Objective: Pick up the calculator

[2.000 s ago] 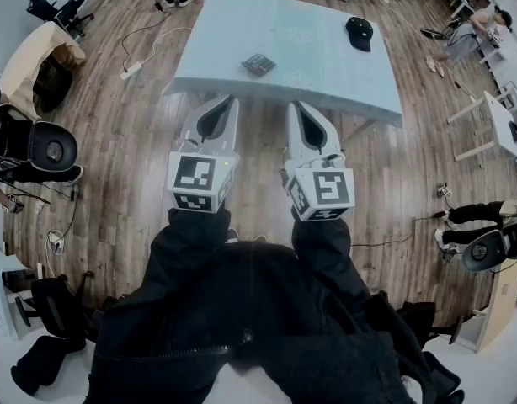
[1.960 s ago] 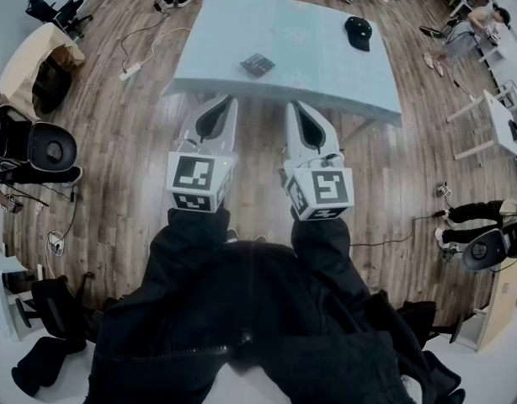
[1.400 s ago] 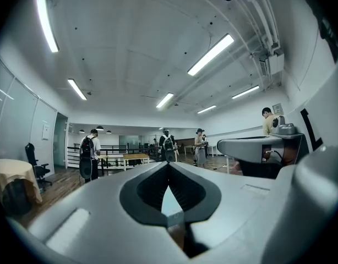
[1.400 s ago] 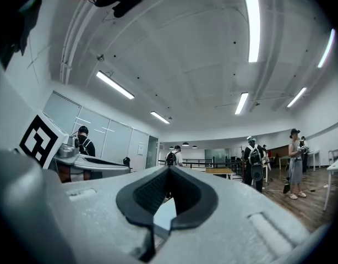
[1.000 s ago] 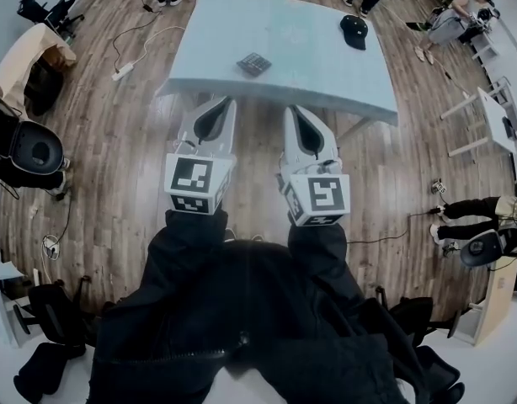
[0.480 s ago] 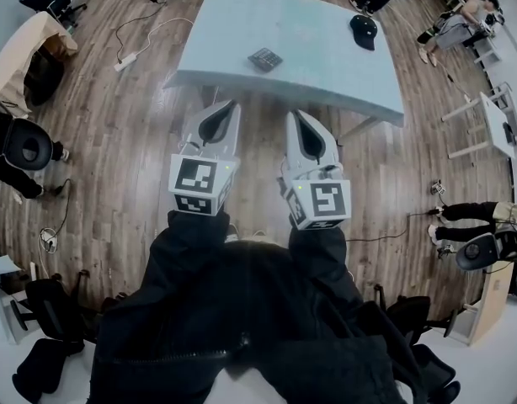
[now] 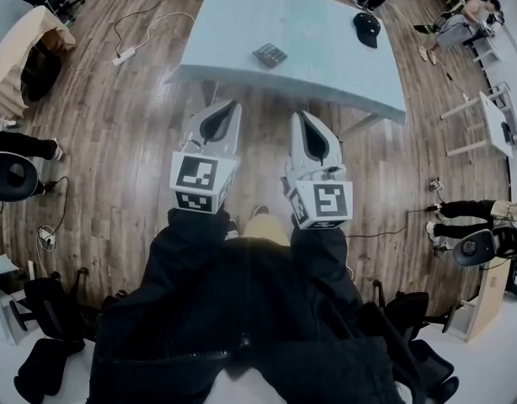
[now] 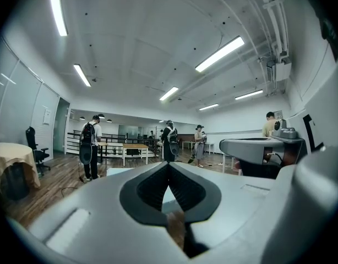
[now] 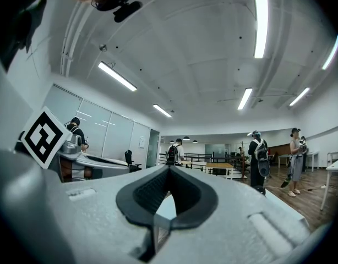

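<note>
The dark calculator lies flat on the pale blue table, near its front edge. Both grippers hang over the wooden floor, short of that edge and apart from the calculator. My left gripper has its jaws shut with nothing between them, and the left gripper view shows its tips meeting. My right gripper is also shut and empty, its tips touching in the right gripper view. Both point level toward the table.
A black cap lies at the table's far right. A power strip with its cable is on the floor to the left. Office chairs and a draped table stand at left, white tables at right. Several people stand beyond.
The table and calculator have shifted right in the head view. A light shoe has come into view below the grippers. Both grippers stay shut and side by side.
</note>
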`<state>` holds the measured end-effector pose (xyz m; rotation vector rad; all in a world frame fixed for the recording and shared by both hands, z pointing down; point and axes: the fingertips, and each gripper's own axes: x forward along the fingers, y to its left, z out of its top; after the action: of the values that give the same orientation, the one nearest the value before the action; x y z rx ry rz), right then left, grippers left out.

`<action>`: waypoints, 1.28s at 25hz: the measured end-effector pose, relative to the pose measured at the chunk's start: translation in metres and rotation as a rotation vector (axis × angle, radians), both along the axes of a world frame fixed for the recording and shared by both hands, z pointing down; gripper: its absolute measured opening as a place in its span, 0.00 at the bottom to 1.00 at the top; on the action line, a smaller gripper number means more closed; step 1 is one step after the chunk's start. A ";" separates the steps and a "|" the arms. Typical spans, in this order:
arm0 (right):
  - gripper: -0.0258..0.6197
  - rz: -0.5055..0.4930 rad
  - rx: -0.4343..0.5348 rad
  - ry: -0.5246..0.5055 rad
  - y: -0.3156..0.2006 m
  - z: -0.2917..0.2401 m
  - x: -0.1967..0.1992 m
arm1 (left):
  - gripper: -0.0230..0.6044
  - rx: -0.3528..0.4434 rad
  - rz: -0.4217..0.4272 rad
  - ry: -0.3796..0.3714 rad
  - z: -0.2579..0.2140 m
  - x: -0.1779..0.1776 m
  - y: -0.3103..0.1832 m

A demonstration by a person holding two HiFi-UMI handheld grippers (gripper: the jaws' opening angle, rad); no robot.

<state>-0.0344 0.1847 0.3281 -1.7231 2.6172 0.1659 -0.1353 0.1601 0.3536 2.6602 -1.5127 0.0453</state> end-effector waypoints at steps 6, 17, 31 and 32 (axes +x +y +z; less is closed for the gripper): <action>0.04 0.001 -0.010 0.002 -0.009 0.010 0.002 | 0.03 -0.024 -0.003 -0.010 0.014 -0.003 -0.004; 0.04 -0.032 -0.012 -0.012 -0.058 0.016 -0.003 | 0.03 -0.023 -0.082 -0.020 0.017 -0.025 -0.045; 0.04 -0.008 -0.019 0.065 -0.182 0.033 0.042 | 0.03 -0.064 -0.031 -0.049 0.036 0.037 -0.169; 0.04 -0.011 -0.023 0.067 -0.193 0.033 0.045 | 0.03 -0.065 -0.031 -0.051 0.035 0.040 -0.181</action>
<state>0.0103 -0.0086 0.3608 -1.7399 2.6848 0.1980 -0.0948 -0.0208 0.3884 2.6041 -1.5393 0.1581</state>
